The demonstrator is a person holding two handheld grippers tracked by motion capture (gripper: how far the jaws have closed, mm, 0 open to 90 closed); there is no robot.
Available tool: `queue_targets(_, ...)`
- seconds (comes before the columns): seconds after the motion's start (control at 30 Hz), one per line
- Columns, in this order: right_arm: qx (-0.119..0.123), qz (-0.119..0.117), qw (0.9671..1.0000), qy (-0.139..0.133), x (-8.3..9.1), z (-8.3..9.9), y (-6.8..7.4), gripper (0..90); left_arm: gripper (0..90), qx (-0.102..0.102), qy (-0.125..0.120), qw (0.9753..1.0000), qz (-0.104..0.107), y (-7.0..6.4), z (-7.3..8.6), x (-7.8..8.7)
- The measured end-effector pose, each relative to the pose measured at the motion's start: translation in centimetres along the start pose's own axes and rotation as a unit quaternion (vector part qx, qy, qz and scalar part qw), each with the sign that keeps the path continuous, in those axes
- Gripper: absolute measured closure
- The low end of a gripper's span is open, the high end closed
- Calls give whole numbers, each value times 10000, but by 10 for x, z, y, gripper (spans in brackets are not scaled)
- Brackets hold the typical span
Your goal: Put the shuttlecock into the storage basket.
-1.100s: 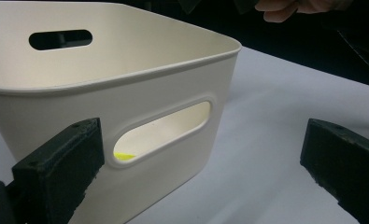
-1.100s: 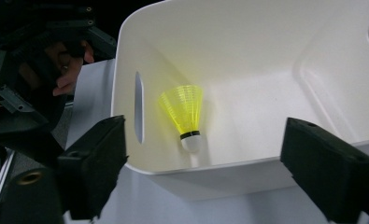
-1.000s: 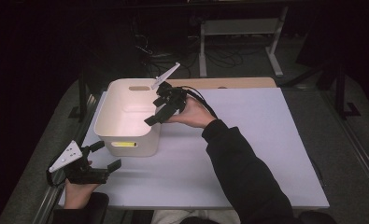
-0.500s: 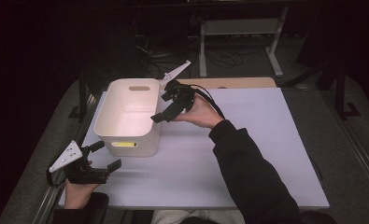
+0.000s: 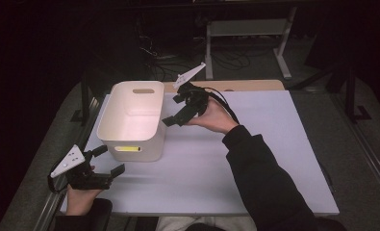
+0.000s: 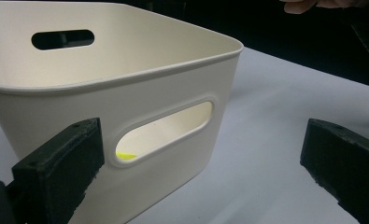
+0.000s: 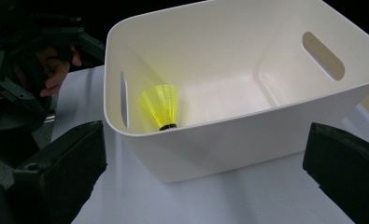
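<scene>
Shuttlecock of yellow plastic (image 7: 162,106) lies inside the white plastic bin (image 5: 151,96); right claw (image 5: 182,109) beside its rim and left claw (image 5: 101,162) near its front both gape, released.

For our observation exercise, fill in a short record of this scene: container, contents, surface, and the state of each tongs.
container: white bin, upright, with handle slots
contents: yellow shuttlecock by the bin's wall near the left tongs
surface: white mat on the table
left tongs: open, empty, just short of the bin's near end
right tongs: open, empty, beside the bin's right rim
</scene>
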State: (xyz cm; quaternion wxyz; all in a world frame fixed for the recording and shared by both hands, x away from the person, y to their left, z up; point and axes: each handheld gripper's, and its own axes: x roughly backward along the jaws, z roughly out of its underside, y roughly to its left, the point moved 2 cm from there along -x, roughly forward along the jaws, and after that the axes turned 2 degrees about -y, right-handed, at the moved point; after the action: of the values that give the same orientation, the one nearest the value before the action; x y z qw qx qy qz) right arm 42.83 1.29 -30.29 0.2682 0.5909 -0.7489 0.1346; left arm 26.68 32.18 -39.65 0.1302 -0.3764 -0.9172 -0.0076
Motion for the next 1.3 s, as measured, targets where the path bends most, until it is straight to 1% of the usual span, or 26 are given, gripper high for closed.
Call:
queue_targets(0.17, 32, 16, 10000, -44, 4, 3, 1, 0, 0, 0, 2, 10000, -2, 0, 0, 0)
queue_targets(0.3, -9, 30, 10000, -72, 9, 8, 1, 0, 0, 8, -8, 10000, -7, 0, 0, 0)
queue_targets(0.57, -1, 8, 9999, -104, 15, 13, 1, 0, 0, -1, 4, 10000, -6, 0, 0, 0)
queue_targets(0.8, 14, 79, 9999, -90, 19, 20, 1, 0, 0, 3, 1, 10000, -10, 0, 0, 0)
queue_targets(0.93, 21, 79, 9999, -109, 23, 24, 3, 0, 0, 2, 9, 10000, -14, 0, 0, 0)
queue_targets(1.0, 47, 108, 9999, -74, 24, 26, 4, 0, 0, 4, 1, 10000, -20, 0, 0, 0)
queue_targets(1.3, 42, 129, 9998, -135, 32, 36, 7, 0, 0, 3, 5, 10000, -20, 0, 0, 0)
